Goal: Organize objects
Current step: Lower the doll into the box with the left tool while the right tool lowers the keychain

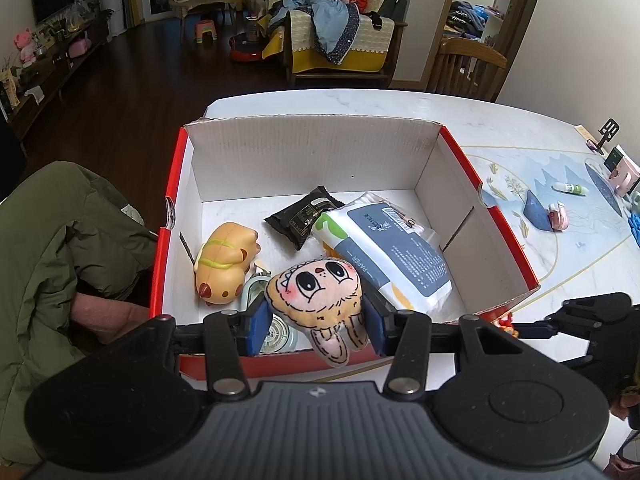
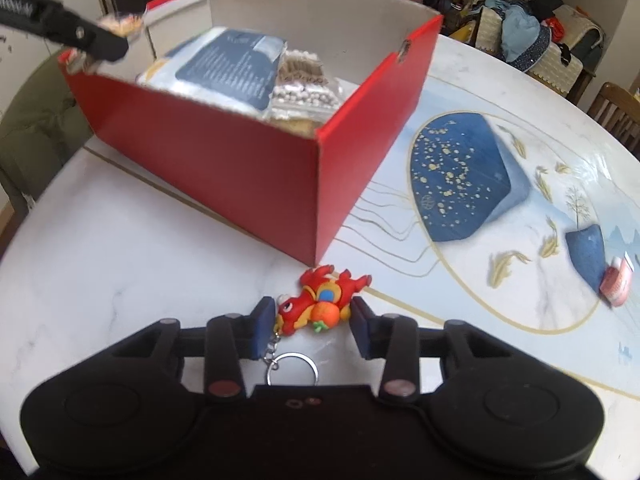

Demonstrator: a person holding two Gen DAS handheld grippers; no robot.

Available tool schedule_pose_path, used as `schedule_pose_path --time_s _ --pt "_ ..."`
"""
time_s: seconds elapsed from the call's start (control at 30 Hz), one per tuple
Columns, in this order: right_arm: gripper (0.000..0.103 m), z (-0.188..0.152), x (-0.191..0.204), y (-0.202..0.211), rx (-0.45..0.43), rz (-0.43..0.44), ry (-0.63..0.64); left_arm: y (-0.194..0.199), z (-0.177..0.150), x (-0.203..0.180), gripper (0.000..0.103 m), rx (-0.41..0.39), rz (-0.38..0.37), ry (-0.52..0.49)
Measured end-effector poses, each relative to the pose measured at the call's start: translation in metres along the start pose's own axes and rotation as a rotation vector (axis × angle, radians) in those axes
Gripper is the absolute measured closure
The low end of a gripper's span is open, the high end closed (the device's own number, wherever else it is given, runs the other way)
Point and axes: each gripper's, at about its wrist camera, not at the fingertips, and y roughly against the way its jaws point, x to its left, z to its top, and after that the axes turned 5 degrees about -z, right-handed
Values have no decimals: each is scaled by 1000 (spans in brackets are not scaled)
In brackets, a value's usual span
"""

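Plush doll being pinched between the blue pads of the left hand-held gripper, hanging over the near edge of the red box. Red dragon keychain lying on the counter beside the box corner, sitting between the right hand-held gripper pads; grip impossible to confirm.
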Motion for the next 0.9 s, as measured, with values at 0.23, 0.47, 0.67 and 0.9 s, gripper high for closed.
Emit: schedule_pose_path --time_s 0.23,0.47,0.67,0.9 --pt "64 10 -10 48 -65 31 -20 1 2 2 55 -3 -6 -1" --pt "64 49 -28 95 -164 52 -9 7 10 6 55 -22 -3 -5" --pt "64 87 -28 107 -237 36 40 4 21 10 55 -22 6 -21" --pt "64 128 -15 78 -240 17 88 -15 30 16 55 30 33 -60"
